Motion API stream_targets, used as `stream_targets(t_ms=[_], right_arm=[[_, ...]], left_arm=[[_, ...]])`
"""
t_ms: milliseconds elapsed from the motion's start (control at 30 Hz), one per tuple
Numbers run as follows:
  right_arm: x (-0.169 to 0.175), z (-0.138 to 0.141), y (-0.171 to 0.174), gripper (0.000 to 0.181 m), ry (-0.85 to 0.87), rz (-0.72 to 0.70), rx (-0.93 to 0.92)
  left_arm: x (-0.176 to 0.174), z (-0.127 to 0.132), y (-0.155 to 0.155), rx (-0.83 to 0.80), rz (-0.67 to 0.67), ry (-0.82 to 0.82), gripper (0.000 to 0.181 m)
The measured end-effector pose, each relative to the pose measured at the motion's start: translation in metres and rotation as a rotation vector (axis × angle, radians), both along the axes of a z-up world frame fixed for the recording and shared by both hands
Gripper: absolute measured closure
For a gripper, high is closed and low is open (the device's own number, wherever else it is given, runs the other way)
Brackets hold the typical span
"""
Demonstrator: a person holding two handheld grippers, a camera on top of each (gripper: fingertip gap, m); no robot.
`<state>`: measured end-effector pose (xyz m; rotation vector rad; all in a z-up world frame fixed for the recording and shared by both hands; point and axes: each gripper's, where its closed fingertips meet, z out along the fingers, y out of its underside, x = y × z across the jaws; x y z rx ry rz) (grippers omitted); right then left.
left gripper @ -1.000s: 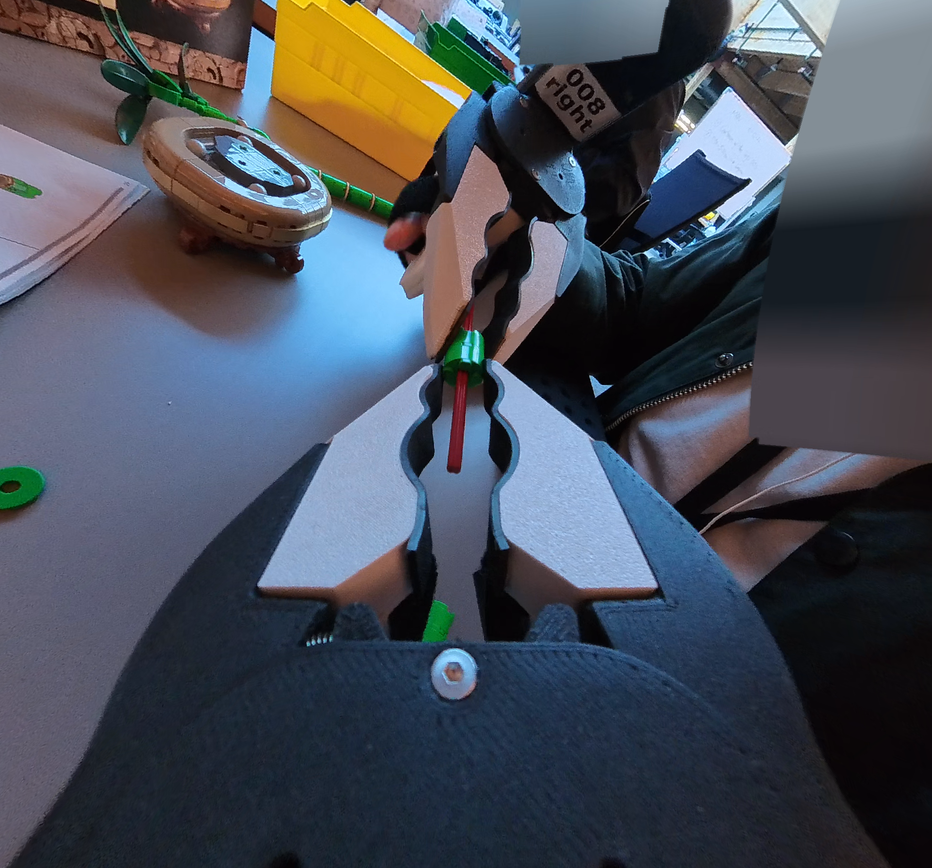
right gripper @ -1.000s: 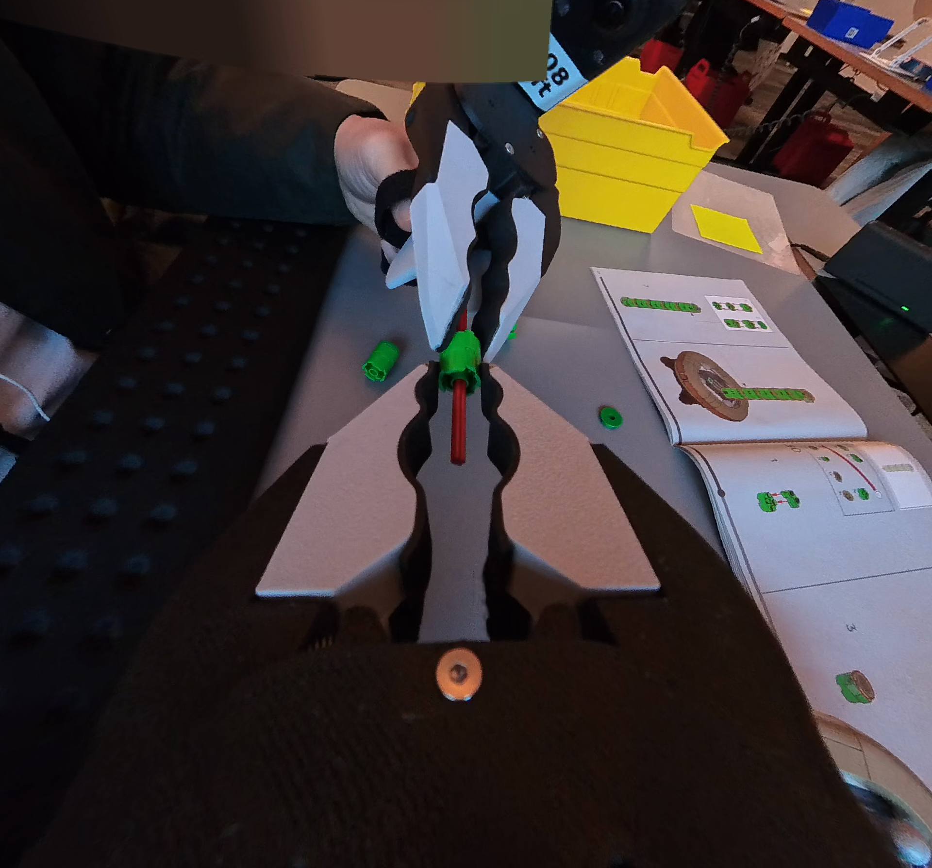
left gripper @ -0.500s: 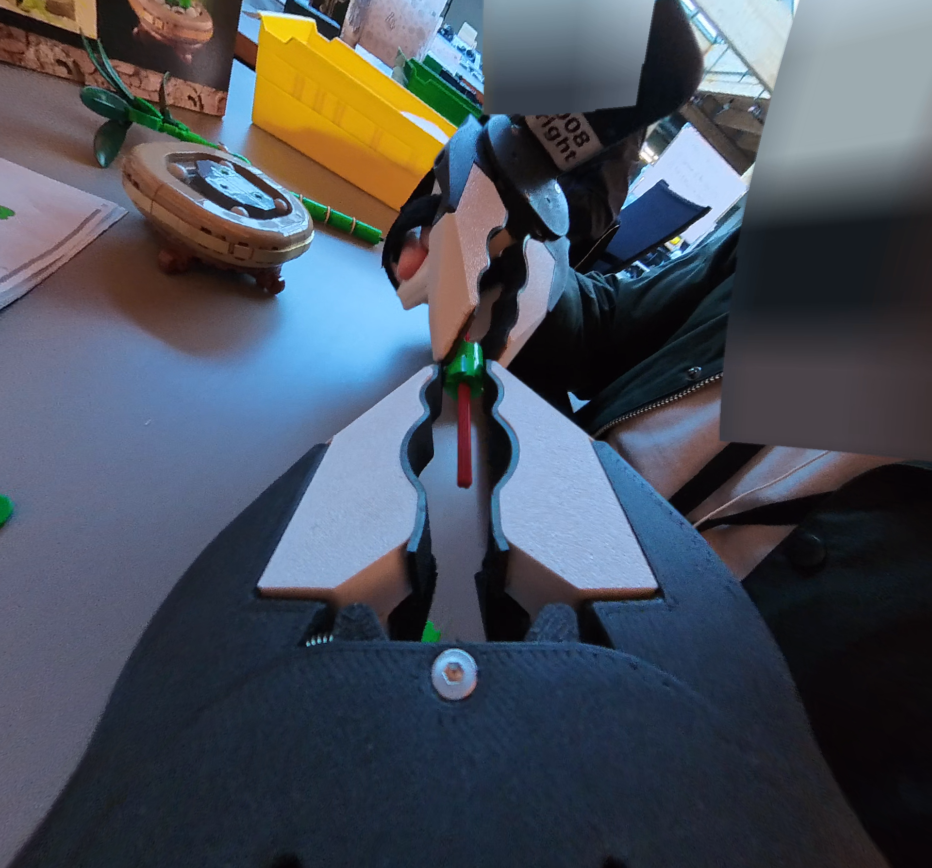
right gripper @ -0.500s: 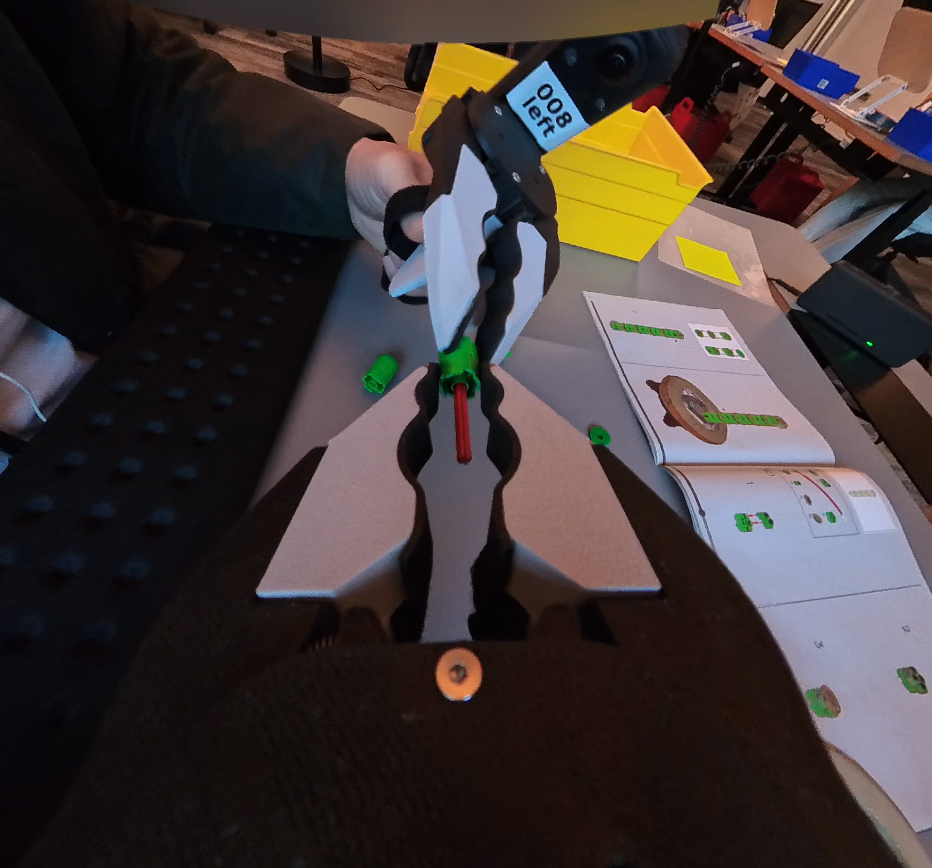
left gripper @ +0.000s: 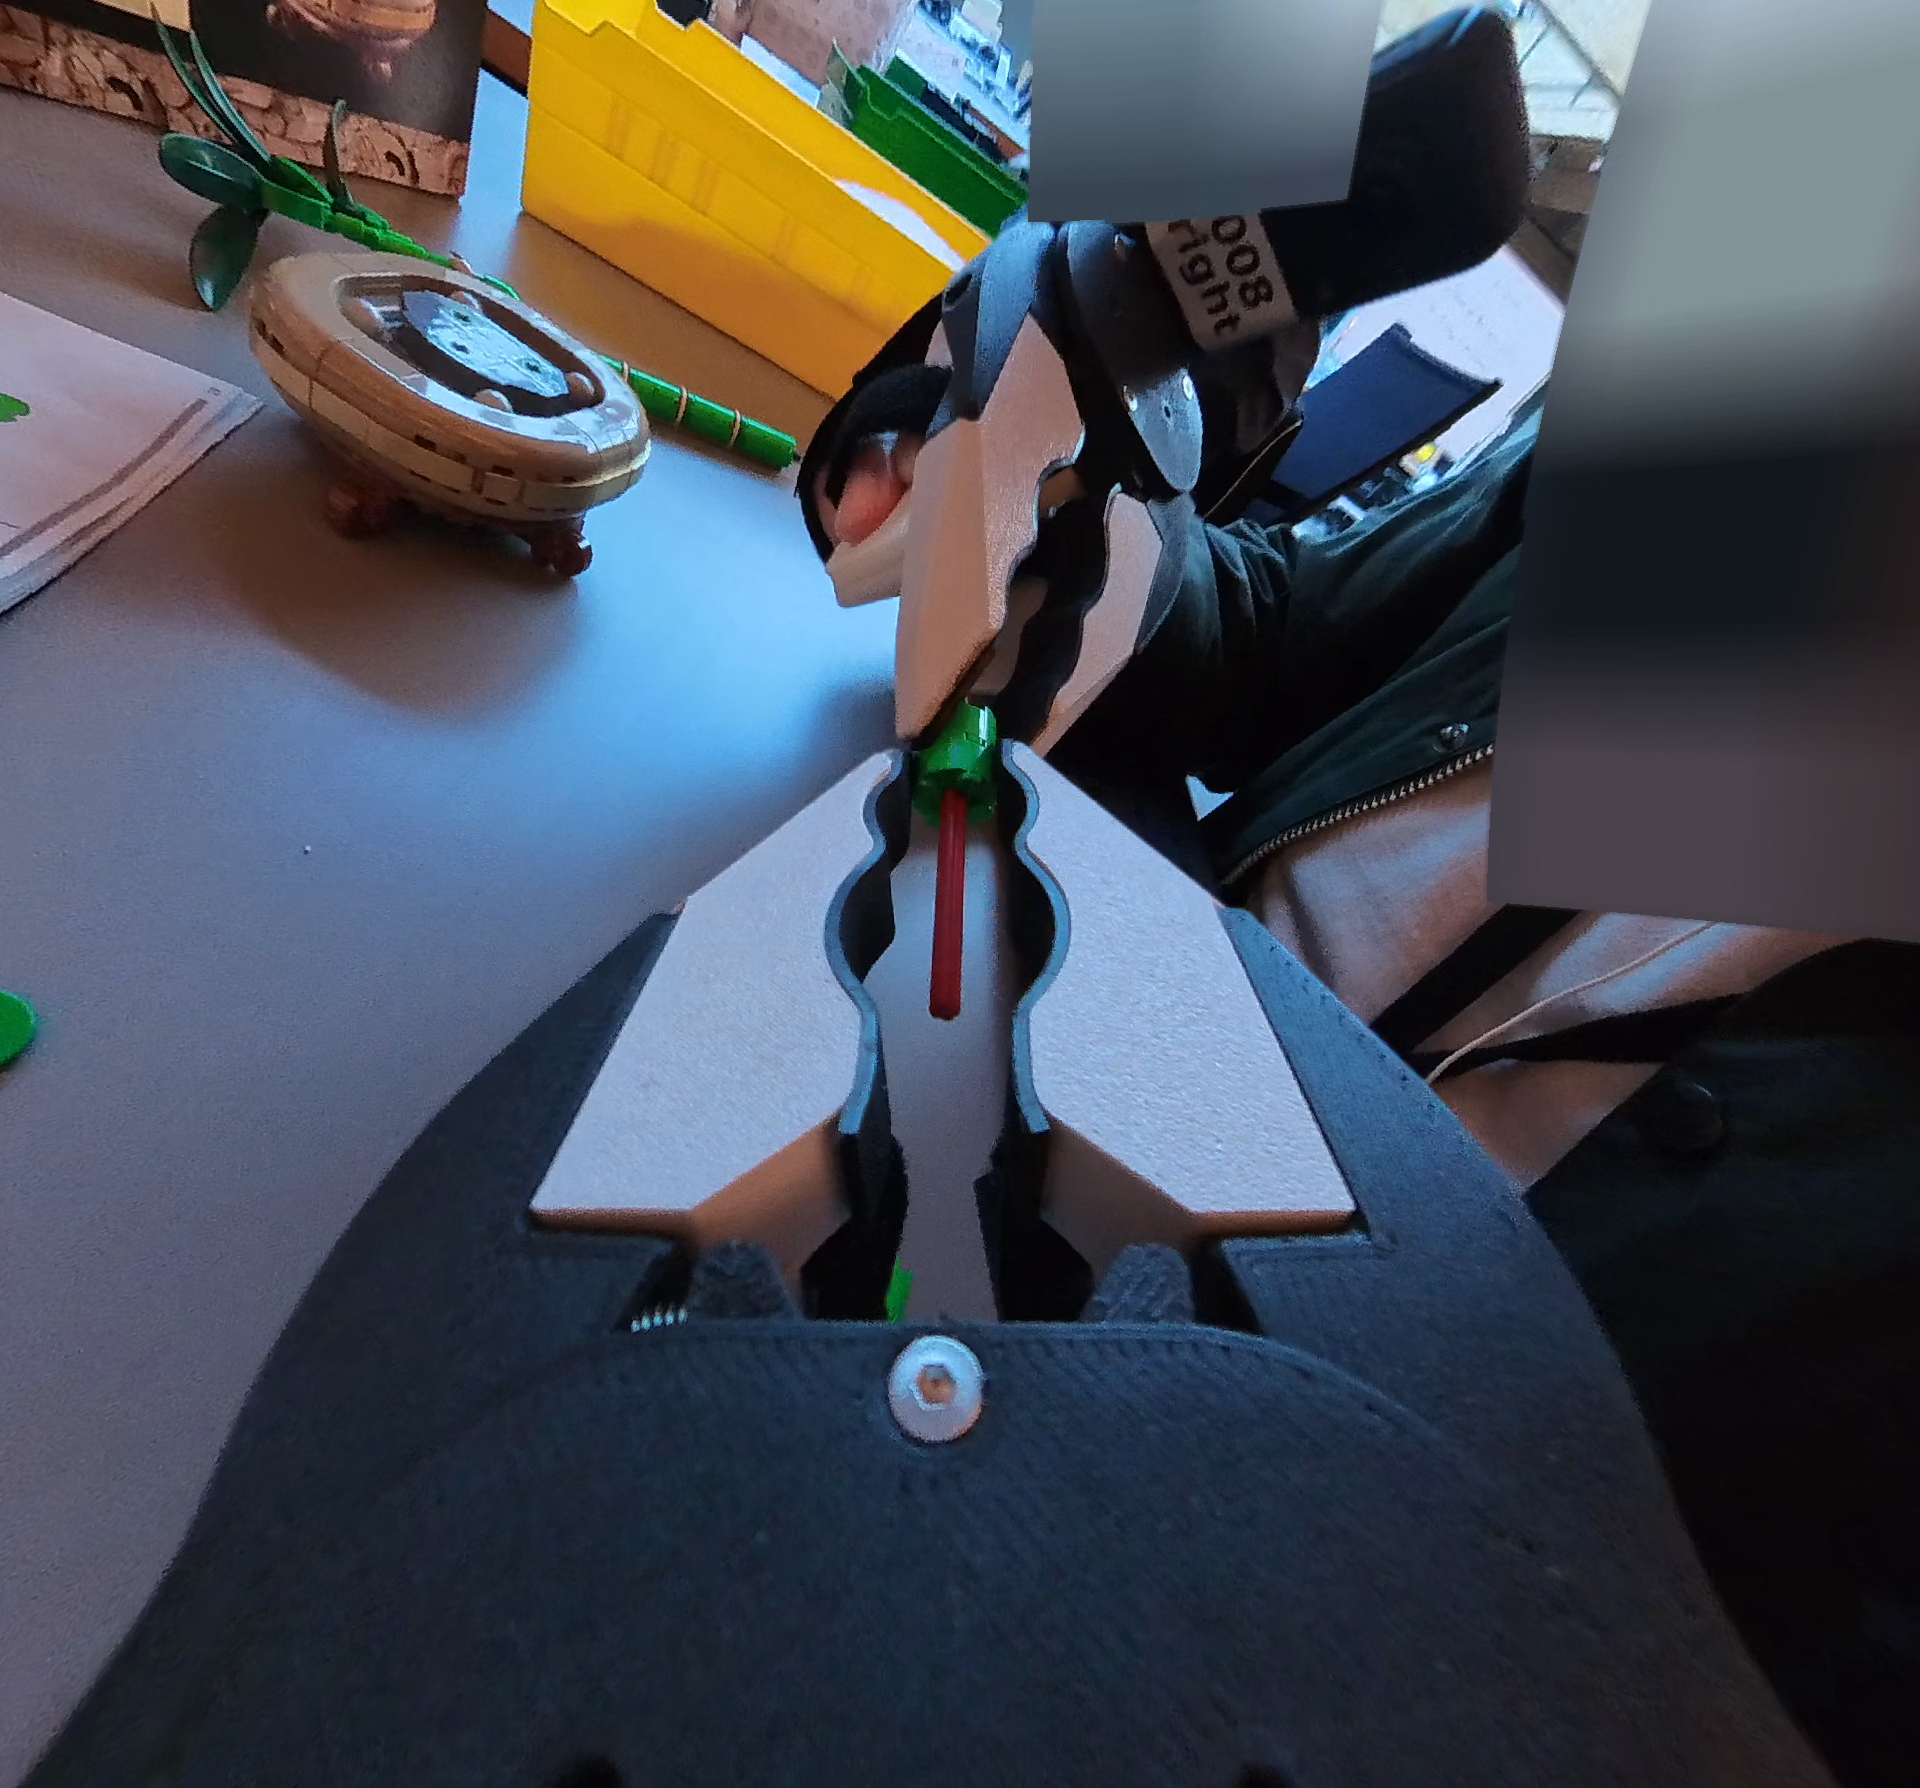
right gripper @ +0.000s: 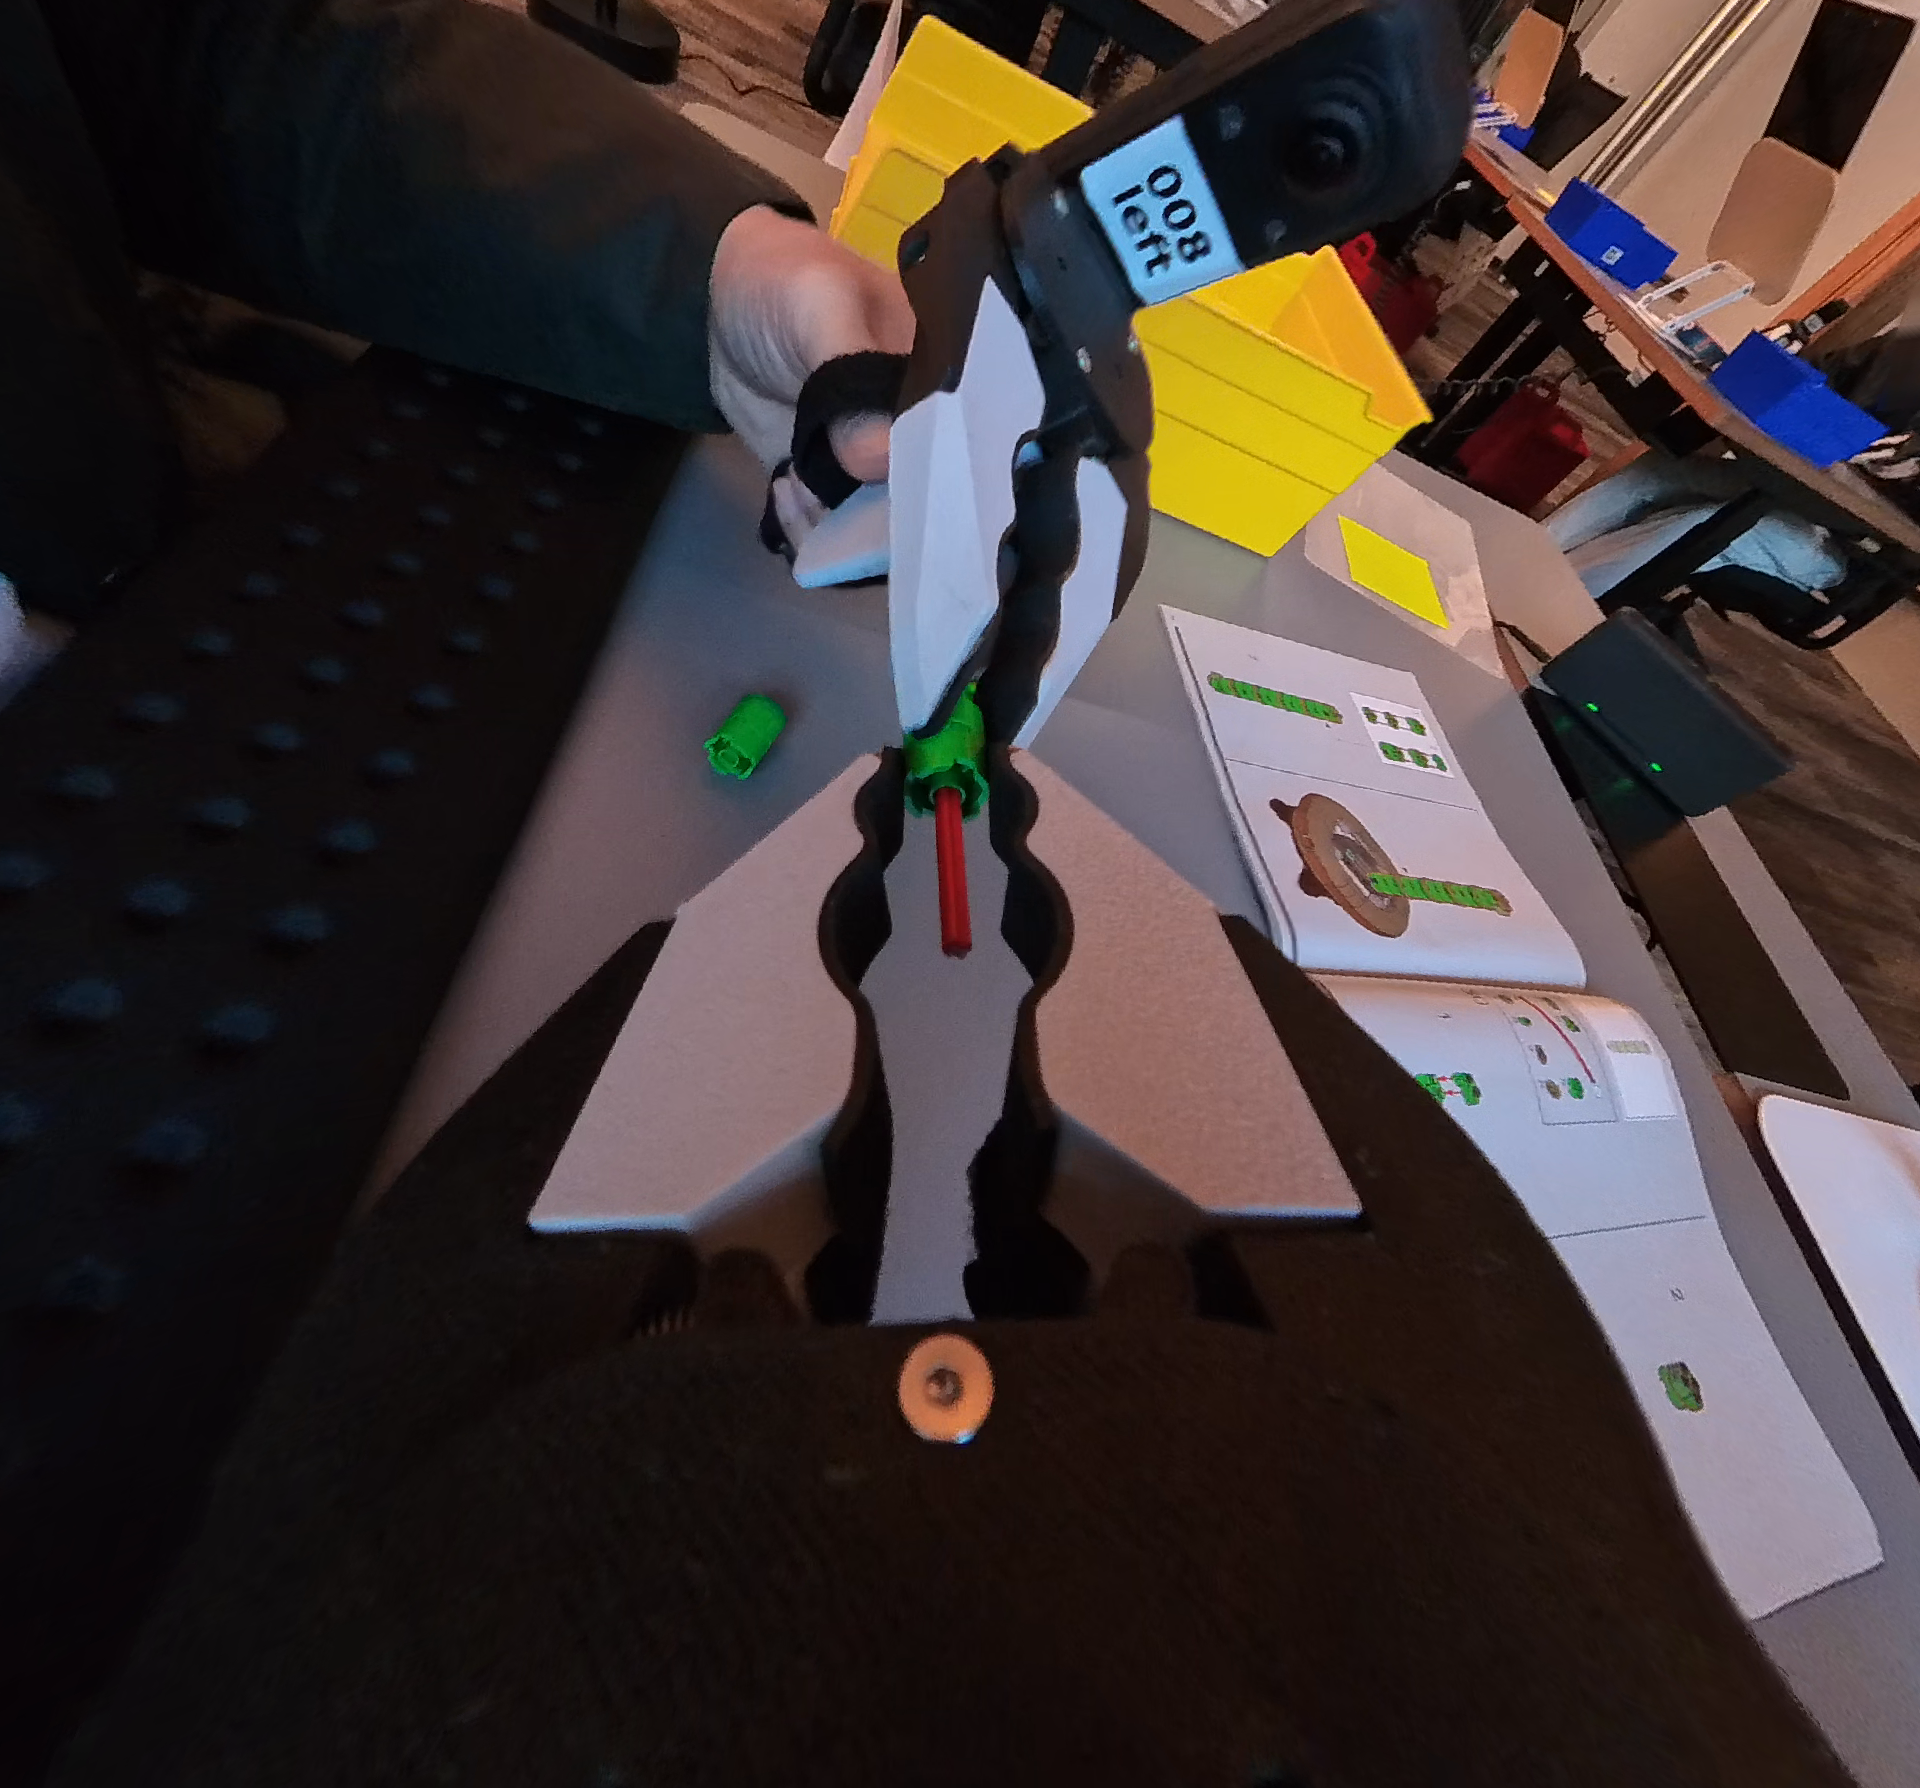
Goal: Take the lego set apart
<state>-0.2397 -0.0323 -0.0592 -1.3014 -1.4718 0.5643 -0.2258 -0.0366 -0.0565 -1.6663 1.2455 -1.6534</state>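
Both hand-held grippers, left (left gripper: 951, 782) and right (right gripper: 940, 782), pinch the green piece (left gripper: 956, 762) mid-frame. Red rod (left gripper: 948, 907) looks thin, stiff and light; grip near the green collar.

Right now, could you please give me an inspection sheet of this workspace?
Surface: grey table, mostly bare near the tools.
Job's things: green piece on a red rod, held between both tools; tan bowl-shaped base; leafy green stem.
Clutter: loose green piece, open booklet, yellow bin, green disc.
Grippers: left tool and right tool both shut on the green piece.
Cables: nothing seen.
Surroundings: other tables, blue bins.
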Motion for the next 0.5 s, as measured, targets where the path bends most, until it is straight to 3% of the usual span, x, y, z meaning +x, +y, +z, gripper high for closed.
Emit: stream_targets(t_ms=[100,500], right_arm=[[0.0012,0.0005,-0.0025,0.166,-0.01,0.013,0.007],[0.0025,0.0039,-0.0093,0.166,-0.013,0.035,-0.007]], left_arm=[[0.0001,0.0001,-0.0031,0.083,-0.006,0.017,0.168],[-0.0019,0.0041,-0.0106,0.087,-0.046,0.014,0.168]])
